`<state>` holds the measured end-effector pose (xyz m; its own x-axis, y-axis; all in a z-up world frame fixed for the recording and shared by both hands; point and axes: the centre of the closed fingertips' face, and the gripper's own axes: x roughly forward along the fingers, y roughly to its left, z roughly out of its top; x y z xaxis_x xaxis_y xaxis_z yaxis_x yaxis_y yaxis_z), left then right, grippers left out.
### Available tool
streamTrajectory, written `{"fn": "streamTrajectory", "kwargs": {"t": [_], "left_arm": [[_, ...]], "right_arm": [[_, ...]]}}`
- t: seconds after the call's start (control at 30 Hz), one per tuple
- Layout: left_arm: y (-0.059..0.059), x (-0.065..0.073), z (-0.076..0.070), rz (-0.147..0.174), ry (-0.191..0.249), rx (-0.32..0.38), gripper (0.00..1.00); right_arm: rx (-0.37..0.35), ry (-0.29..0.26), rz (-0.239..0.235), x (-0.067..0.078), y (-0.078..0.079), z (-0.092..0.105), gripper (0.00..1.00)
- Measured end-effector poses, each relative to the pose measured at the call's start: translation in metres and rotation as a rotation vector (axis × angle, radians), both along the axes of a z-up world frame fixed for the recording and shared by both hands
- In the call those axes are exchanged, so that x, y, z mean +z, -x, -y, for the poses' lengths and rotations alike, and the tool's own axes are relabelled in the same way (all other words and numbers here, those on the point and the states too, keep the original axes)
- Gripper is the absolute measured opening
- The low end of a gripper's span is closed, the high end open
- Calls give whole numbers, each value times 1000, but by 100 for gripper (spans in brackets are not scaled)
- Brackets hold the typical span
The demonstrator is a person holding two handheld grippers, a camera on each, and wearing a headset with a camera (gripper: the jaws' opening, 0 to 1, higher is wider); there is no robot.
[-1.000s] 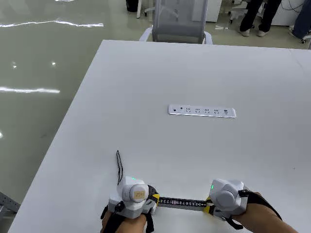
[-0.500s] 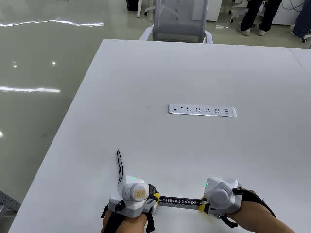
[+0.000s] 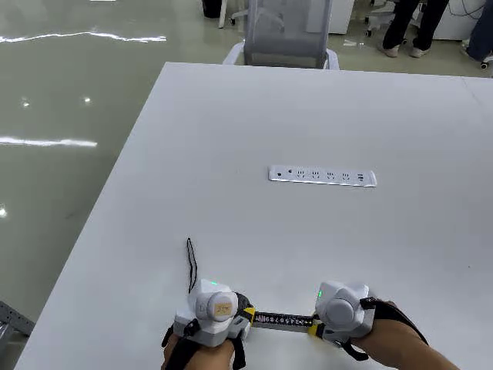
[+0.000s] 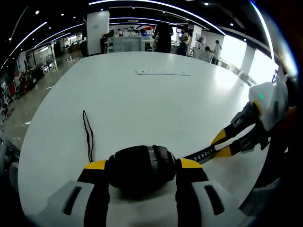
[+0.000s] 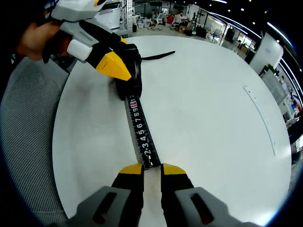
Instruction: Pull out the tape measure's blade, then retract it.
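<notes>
At the near edge of the white table [image 3: 308, 108], the left gripper [image 3: 240, 317] has its yellow-tipped jaws clamped on either side of the tape measure's black case [image 4: 141, 166], which sits flat on the tabletop. From the case a short length of blade [image 5: 140, 135] lies along the surface towards the right gripper [image 5: 147, 170], whose jaws are pinched narrow on the blade's free end. The blade's long axis runs straight between the two grippers, roughly parallel to the near edge. To feed it back, I'd say the right gripper must travel along that line towards the case on its left. Just beyond the case trails a thin black cord [image 4: 88, 137]. Further out lies a white power strip [image 3: 322, 176], and past the far edge stands a grey chair [image 3: 285, 31].
</notes>
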<state>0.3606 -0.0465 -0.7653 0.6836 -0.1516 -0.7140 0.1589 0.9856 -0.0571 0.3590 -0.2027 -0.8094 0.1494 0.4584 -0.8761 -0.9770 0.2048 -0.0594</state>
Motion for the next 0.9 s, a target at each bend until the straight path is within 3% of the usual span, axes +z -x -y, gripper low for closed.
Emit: {"fn": "streamTrajectory", "kwargs": {"t": [0.9], "left_arm": [[-2, -1, 0, 4, 3, 1, 53]], "right_arm": [[9, 10, 9, -2, 1, -18, 11]]}}
